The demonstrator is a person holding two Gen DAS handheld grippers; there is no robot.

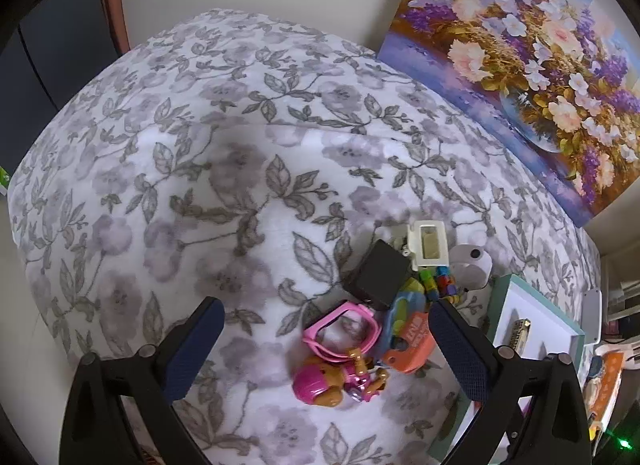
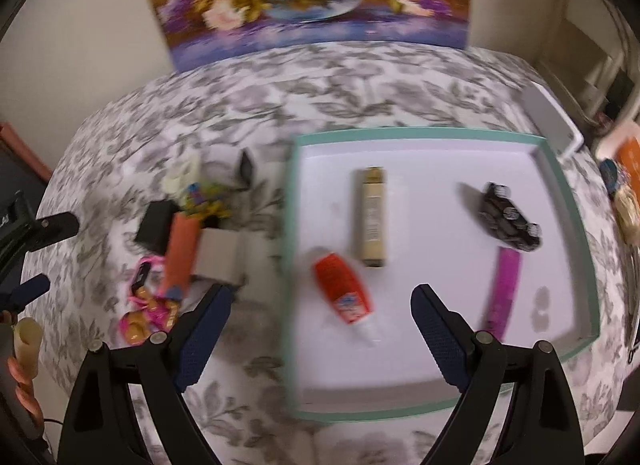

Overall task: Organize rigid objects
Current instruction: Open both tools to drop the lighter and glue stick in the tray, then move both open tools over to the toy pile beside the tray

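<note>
Left gripper: spread wide, holding nothing, hovering over grey-and-white floral fleece blanket. Ahead and to its left, broad bare blanket out to the rounded edge. Just ahead and to its right, a tight pile: pink plastic toy glasses, pink-and-brown toy figure, orange-and-blue toy, black box, cream rectangular plastic frame, string of coloured beads. Right fingertip beside the orange toy; touching or apart cannot be told.

Right gripper: spread wide, empty, poised above the near left part of a shallow white tray with teal rim. View blurred. Between the fingers, orange bottle with white tip; directly ahead, gold rectangular bar. Ahead right, dark toy car; beside the right finger, purple flat strip. Open white floor near the tray's far edge and near edge. Toy pile to the left, outside the rim.
</note>
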